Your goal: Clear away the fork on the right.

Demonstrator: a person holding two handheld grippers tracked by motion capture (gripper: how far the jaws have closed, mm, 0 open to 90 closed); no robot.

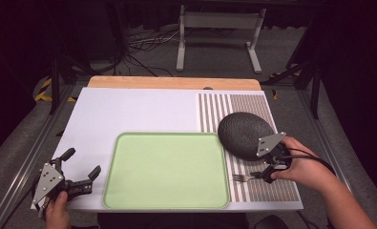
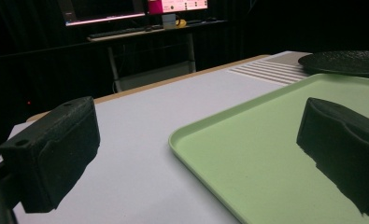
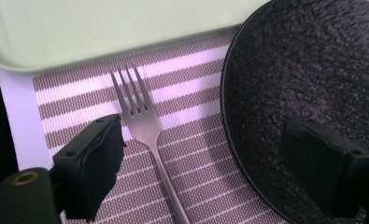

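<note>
The right gripper (image 3: 210, 163), wide open and holding nothing, straddles the fork (image 3: 142, 121), but one jaw could bump the plate (image 3: 313, 70) just right of it.

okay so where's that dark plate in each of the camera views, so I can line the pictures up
High view: the dark plate lies right of centre on the striped mat, beside the tray's far right corner.
Left gripper view: it sits at the upper right edge, beyond the tray.
Right gripper view: it takes the right half, right of the fork.
Shared landmark: the green tray, next to the plate in all three.
</note>
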